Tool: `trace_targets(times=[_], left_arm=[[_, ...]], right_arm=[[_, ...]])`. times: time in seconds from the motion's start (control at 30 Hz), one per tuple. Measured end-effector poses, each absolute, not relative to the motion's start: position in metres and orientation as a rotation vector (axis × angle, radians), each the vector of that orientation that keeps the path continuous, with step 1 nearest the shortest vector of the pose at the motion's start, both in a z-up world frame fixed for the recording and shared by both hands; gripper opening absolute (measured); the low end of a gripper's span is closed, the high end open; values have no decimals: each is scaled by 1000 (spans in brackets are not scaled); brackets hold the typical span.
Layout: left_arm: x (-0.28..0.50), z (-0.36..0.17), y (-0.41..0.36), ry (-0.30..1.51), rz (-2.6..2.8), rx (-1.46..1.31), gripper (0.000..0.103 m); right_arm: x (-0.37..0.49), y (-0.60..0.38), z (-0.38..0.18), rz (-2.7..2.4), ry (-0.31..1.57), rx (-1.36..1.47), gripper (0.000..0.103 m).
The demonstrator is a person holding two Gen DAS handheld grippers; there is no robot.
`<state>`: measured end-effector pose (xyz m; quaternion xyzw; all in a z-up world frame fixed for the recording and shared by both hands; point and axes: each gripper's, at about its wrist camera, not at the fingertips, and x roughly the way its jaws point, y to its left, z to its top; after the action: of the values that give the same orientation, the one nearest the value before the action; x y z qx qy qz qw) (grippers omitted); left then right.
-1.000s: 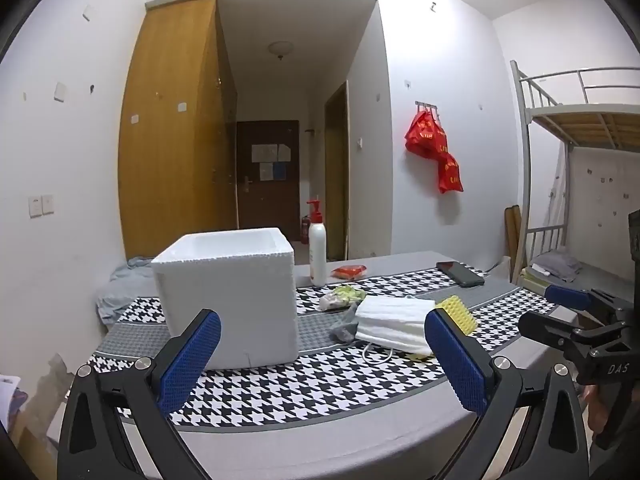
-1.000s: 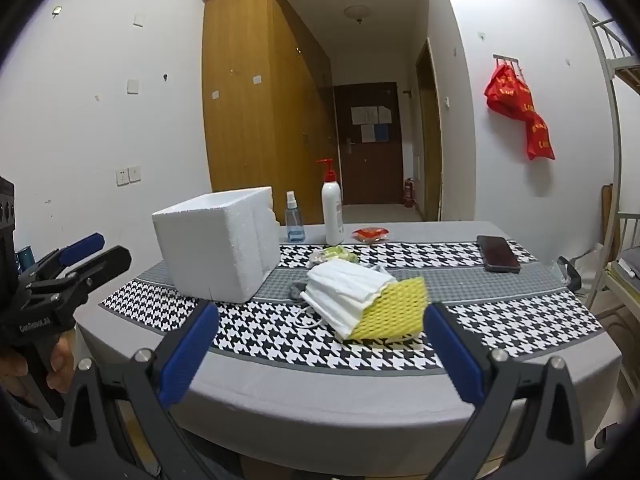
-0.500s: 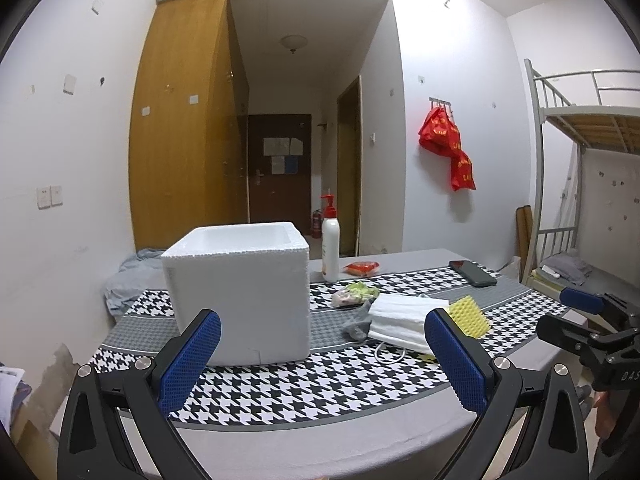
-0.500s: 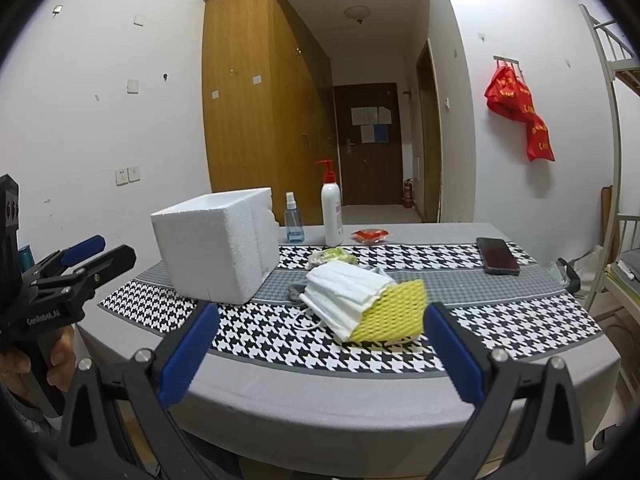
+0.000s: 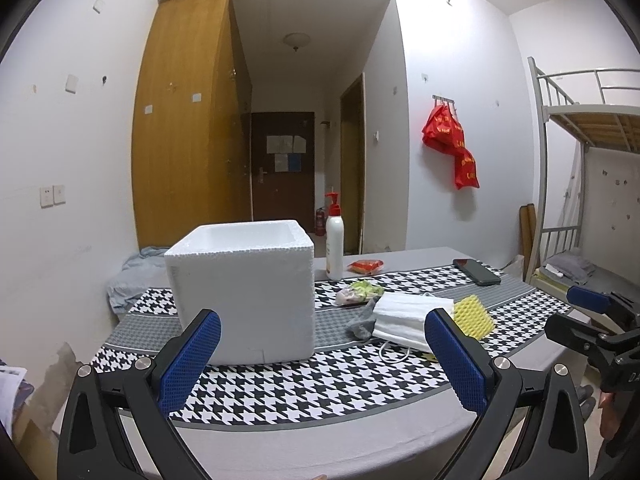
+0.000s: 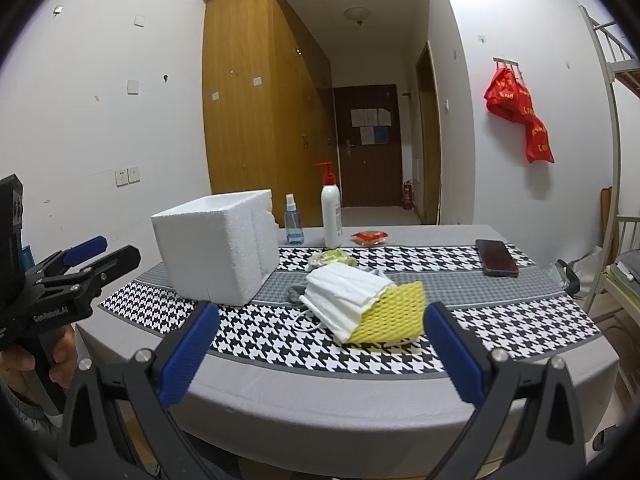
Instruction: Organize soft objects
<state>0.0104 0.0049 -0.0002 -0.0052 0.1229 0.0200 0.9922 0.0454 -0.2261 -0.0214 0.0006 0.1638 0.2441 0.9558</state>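
The near strip of the table (image 6: 400, 396) lies bare, giving open passage to the pile of white masks (image 6: 344, 292) on the yellow sponge (image 6: 396, 312). The foam box (image 6: 216, 248) blocks the left, and 2 bottles (image 6: 331, 216) stand at the far edge.

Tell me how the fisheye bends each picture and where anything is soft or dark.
Left wrist view: wardrobe and bunk bed frame bow outward, corners vignette black, left tongs sharp, table edge curves. Right wrist view: same bowing, black corners, right tongs sharp, flat ceiling light, soft shadow under the masks; the hand at the rim is dim.
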Motion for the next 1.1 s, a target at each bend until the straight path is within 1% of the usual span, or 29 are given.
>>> trace_targets(times=[1.1], left_arm=[[21, -3, 8, 271, 50, -5, 102]], right_arm=[[48, -226, -21, 497, 336, 6, 103]])
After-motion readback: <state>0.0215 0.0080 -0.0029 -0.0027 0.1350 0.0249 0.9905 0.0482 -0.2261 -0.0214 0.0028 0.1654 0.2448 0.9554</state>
